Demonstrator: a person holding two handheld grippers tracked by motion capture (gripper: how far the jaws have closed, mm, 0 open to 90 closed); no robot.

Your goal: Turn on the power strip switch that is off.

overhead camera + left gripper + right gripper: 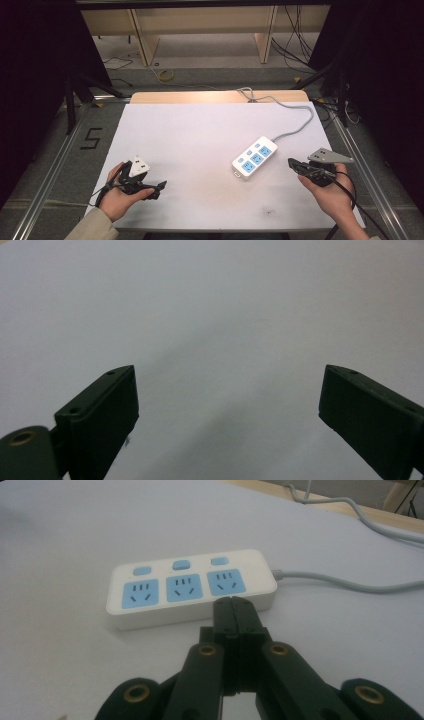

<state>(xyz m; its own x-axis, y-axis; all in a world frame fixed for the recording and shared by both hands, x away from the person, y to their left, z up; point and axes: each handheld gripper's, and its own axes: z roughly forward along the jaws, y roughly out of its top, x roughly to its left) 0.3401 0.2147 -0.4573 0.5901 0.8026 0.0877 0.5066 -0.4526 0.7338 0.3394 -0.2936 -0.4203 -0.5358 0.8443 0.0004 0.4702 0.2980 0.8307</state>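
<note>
White plastic with blue sockets marks out the power strip [254, 157], which lies right of centre on the pale tabletop [190, 135] in the high view, its grey cord [300, 122] running off toward the far edge. The right hand-held gripper [292, 163] hangs just beside the strip's right end, apart from it, in the person's right hand [327, 192]. The left hand-held gripper [157, 189] is well apart, near the left front of the tabletop, held in the left hand [117, 197].

From the left gripper view, the left hand-held gripper [227, 395] stands wide open, its jaws spread over bare tabletop [220, 310] with nothing between them.

From the right gripper view, the right hand-held gripper [234, 605] is pressed fully closed and empty, its tip just short of the near side wall of the power strip [192, 587], below the three switches and sockets; the cord [350, 585] leaves on the right.

Judging from this, the risk lies in the closed tip: a push against the light strip would likely slide or swivel it across the smooth tabletop, and the stiff cord could drag it askew. A press aimed at a switch could slip off onto a socket face.
</note>
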